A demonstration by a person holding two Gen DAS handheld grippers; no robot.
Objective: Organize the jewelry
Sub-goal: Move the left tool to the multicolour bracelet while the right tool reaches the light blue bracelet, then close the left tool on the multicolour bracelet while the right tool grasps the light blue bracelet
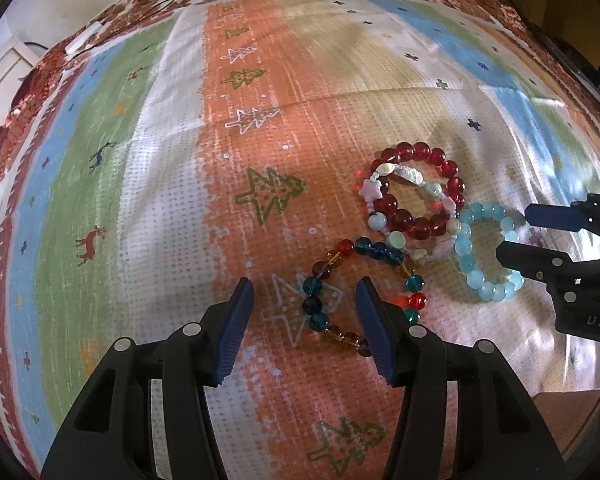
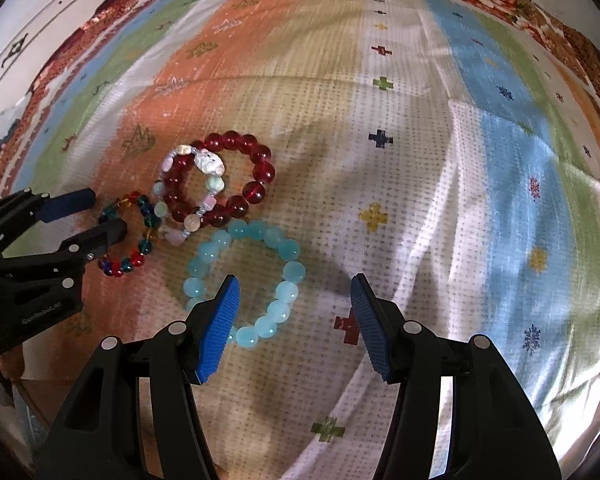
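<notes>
Four glass-bead bracelets are lying flat, bunched together on the patterned woven cloth: a dark red bracelet, a pale shell-and-star bracelet, a multicoloured bracelet and a light blue bracelet. Being rings, none is pointing anywhere. I'm holding my left gripper half-spread, straddling the multicoloured rim, and my right gripper half-spread over the blue rim, neither pinching anything.

Cloth striped orange, green, blue, white, with trees and reindeer. Red bracelet; pale blue bracelet; mixed teal-amber-red bracelet; pastel shell bracelet. Fingers had blue ribbed pads.
</notes>
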